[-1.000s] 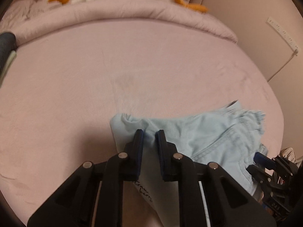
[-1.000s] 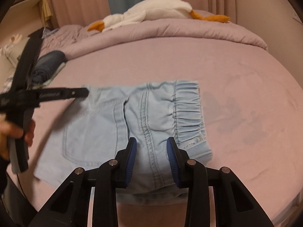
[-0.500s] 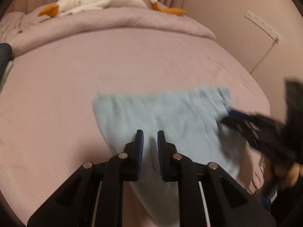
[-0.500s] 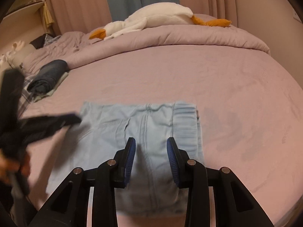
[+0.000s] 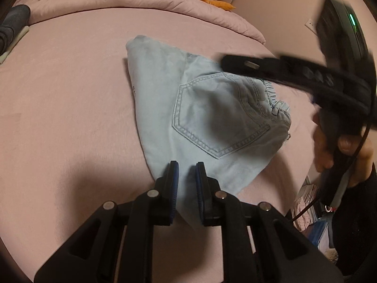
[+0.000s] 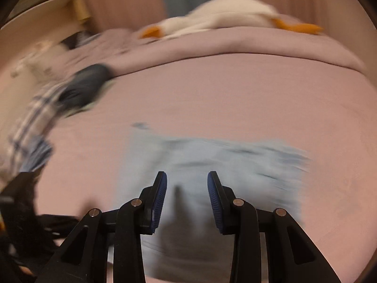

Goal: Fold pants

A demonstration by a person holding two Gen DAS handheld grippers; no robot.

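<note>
The light-blue denim pants lie folded into a compact bundle on the pink bed, back pocket up and elastic waistband to the right. My left gripper hovers at the bundle's near edge, jaws slightly apart, with nothing between them. The right gripper crosses the left wrist view, blurred, above the waistband. In the right wrist view the right gripper is open and empty over the blurred pants.
A white plush goose lies on the rolled duvet at the head of the bed. Rolled dark clothes and plaid fabric lie at the left edge. The wall is close on the right.
Both grippers have pulled back and up from the pants. The right gripper has swung fast, blurring its view. The pants lie flat and released.
</note>
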